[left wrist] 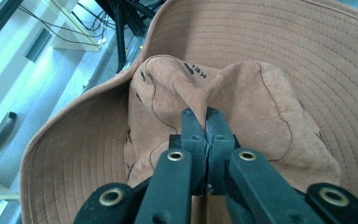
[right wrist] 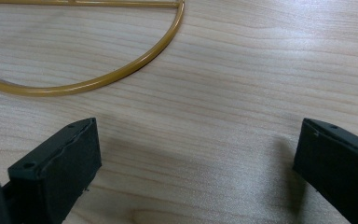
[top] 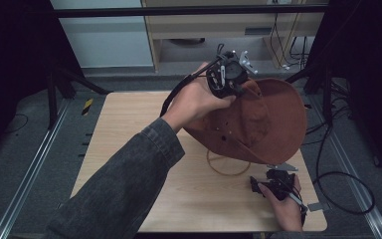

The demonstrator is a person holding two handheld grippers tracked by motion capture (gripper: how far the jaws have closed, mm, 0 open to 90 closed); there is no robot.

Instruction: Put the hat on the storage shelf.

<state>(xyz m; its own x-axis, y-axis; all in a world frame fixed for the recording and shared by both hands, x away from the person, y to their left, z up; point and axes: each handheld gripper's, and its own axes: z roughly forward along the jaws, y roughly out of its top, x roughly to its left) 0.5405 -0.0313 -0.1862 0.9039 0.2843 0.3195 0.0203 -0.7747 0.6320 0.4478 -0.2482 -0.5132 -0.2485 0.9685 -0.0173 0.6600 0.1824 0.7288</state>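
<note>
Your left tongs (left wrist: 206,116) pinch a fold of the brown hat's (left wrist: 242,98) suede crown; its stitched brim spreads around them. Your right tongs (right wrist: 196,163) gape empty over the pale wooden table (right wrist: 242,74), near a yellow wire ring (right wrist: 121,77).

1 brown hat (top: 263,117), 1 wire ring stand (top: 227,167), 2 hand-held grippers.

A dark grey denim sleeve (top: 124,184) is covering the left forearm. Both grippers are showing black jaws with brass-ringed rivets, and a black cable (top: 176,92) is trailing from the left gripper (top: 229,74).
</note>
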